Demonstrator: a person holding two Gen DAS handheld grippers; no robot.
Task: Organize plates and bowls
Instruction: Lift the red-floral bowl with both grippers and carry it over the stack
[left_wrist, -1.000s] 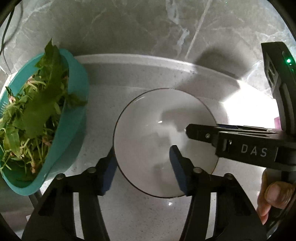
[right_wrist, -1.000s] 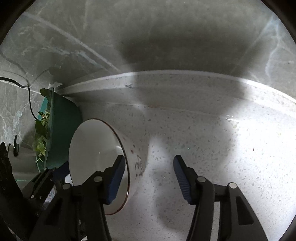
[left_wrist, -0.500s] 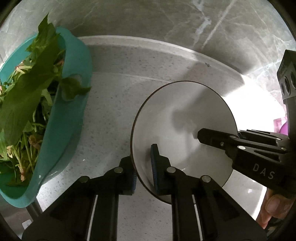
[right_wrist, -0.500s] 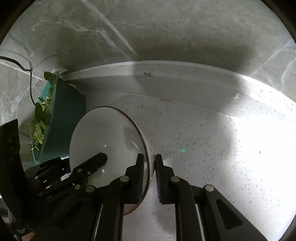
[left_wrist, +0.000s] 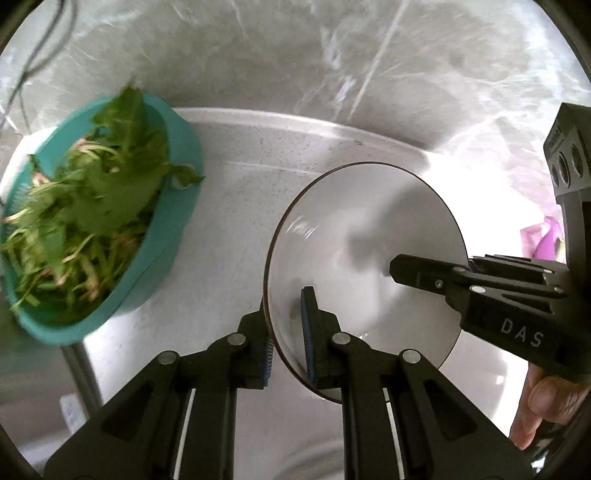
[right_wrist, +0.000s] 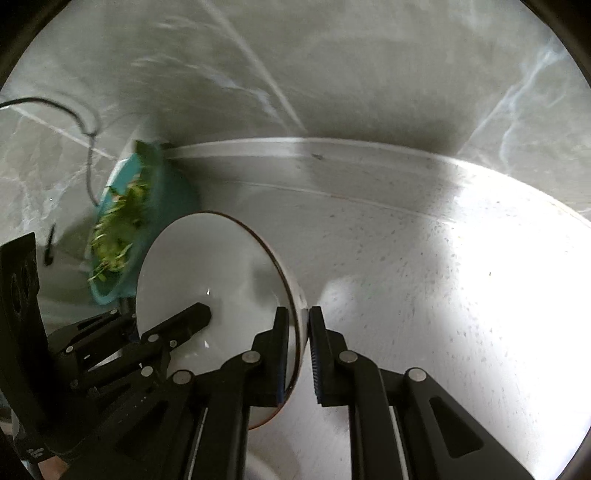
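On the left the teal colander (left_wrist: 110, 229) of greens is sitting out of it; at centre the left gripper (left_wrist: 288, 328), jaws just closed, is pinching the white bowl (left_wrist: 369, 240) by its near rim, and the right gripper (right_wrist: 297, 354) is now clamping the opposite rim, so the bowl is probably lifting off the counter (right_wrist: 443, 277), though blur hides any gap

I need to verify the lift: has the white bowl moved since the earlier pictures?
Yes. The white bowl, clamped by both grippers, has tilted and drawn away from the teal basket toward the right of the left wrist view.
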